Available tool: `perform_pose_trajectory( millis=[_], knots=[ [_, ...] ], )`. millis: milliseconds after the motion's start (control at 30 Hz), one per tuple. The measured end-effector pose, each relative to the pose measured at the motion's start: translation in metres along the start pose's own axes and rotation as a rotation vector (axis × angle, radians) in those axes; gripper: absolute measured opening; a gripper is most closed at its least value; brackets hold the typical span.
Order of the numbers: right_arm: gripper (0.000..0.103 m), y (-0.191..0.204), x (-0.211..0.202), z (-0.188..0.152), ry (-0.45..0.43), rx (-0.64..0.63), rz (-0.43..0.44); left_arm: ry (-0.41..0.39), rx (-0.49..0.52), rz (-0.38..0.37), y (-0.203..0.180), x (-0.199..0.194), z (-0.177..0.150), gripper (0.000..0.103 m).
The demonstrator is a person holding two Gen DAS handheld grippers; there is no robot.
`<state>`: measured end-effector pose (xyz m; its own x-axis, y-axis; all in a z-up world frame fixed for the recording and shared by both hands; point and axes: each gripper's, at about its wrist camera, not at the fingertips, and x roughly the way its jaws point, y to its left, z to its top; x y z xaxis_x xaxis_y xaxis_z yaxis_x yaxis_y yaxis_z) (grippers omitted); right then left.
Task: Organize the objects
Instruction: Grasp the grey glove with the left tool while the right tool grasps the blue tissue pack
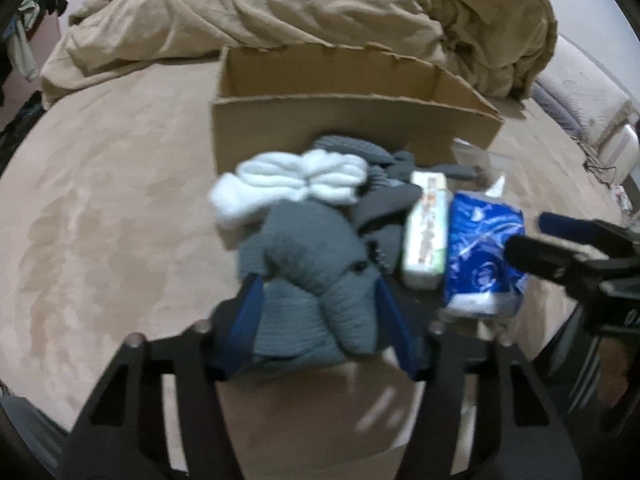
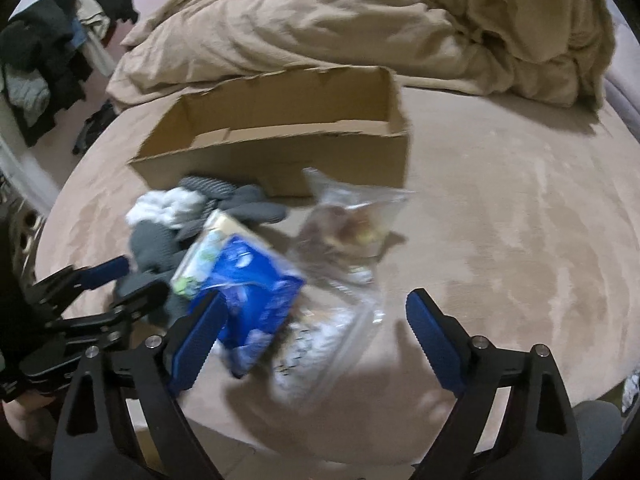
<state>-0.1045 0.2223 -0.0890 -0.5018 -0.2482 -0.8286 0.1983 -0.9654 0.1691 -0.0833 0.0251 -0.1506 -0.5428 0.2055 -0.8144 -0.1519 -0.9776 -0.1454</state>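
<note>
Blue pads on the left gripper (image 1: 318, 312) are pinching a folded grey knit cloth (image 1: 308, 276), one pad pressed on each side of it, so those jaws are clamped on fabric. The cloth sits at the near end of a little heap on the bed (image 1: 100, 208), which has a pinkish-beige plush cover.

The right gripper (image 2: 312, 340) is a different story: its jaws are spread wide and nothing is squeezed. The left-hand pad sits right at the edge of a blue tissue pack (image 2: 256, 312), and between the pads lies a clear plastic bag (image 2: 328, 344) with something white inside. Can't tell if the pad actually touches the pack, it's pretty blurry.

Going outward from there: next to the blue pack there's a white-and-green pack (image 1: 426, 232), then a fluffy white bundle (image 1: 288, 188) and some darker grey knit pieces (image 1: 384, 204) piled behind the held cloth. A second clear bag (image 2: 348, 220) with brownish stuff in it lies further back, just in front of the box.

The open cardboard box (image 1: 344, 120) stands behind the heap, and what shows of its inside looks bare. Behind that is a rumpled tan duvet (image 1: 300, 4), and off to the left in the right wrist view some dark clothes (image 2: 52, 60) are heaped by the wall
</note>
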Motion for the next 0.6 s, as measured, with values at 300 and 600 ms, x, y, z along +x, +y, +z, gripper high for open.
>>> perform_pose_trajectory(
  millis=[300,600],
  knots=[
    [0.023,0.018,0.0,0.001,-0.012,-0.043,0.034,-0.014,-0.059,-0.074,0.004,-0.017,-0.002,0.039],
    [0.01,0.021,-0.025,0.0,-0.082,-0.069,0.034,-0.076,-0.079,-0.11,0.005,-0.056,0.002,0.038]
  ],
)
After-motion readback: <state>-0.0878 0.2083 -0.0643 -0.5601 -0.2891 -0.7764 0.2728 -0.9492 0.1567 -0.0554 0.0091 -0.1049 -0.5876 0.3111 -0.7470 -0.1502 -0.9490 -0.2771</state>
